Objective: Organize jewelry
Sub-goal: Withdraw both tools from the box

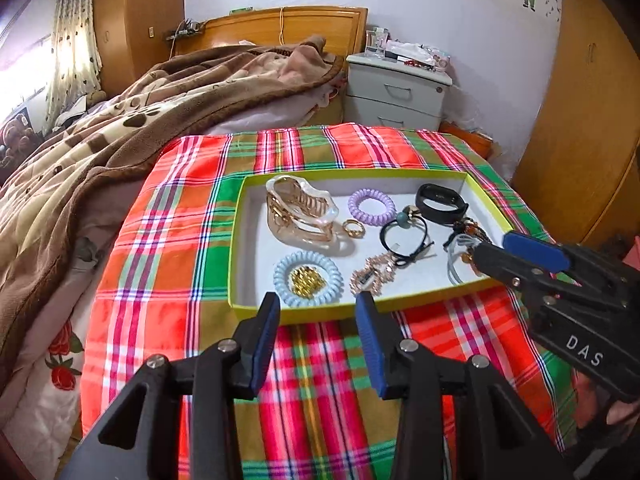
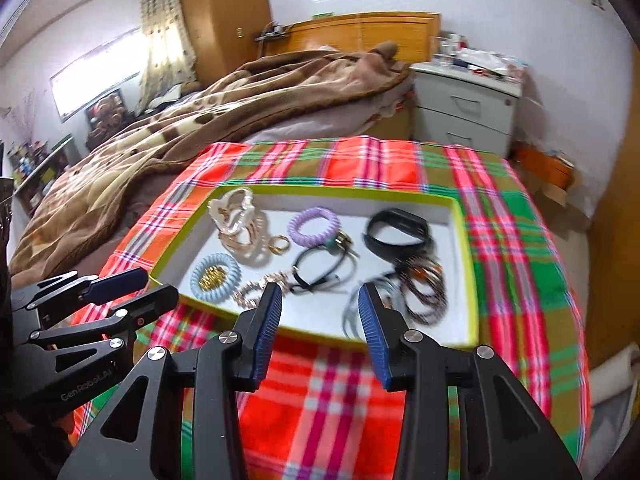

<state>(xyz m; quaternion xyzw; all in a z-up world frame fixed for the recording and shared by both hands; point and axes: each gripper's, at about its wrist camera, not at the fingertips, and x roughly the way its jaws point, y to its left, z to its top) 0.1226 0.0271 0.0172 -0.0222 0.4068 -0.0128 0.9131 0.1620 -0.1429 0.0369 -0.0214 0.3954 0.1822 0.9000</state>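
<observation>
- Two grippers hover at the near edge of the tray (image 1: 236,216); both stand released, holding nothing.
- Right gripper (image 2: 320,312): tips over the near right corner, just above the grey bands (image 2: 354,312) and braided cords (image 2: 420,292).
- Left gripper (image 1: 318,308): before the blue coil hair tie (image 1: 308,278), which rings a gold piece.
- Judgement: the cords lie dead ahead of the right gripper, nearer to it than to the left.

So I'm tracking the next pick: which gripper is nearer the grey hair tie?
Right. The right gripper hovers at the grey hair tie; the left gripper waits at the tray's near edge.
</observation>
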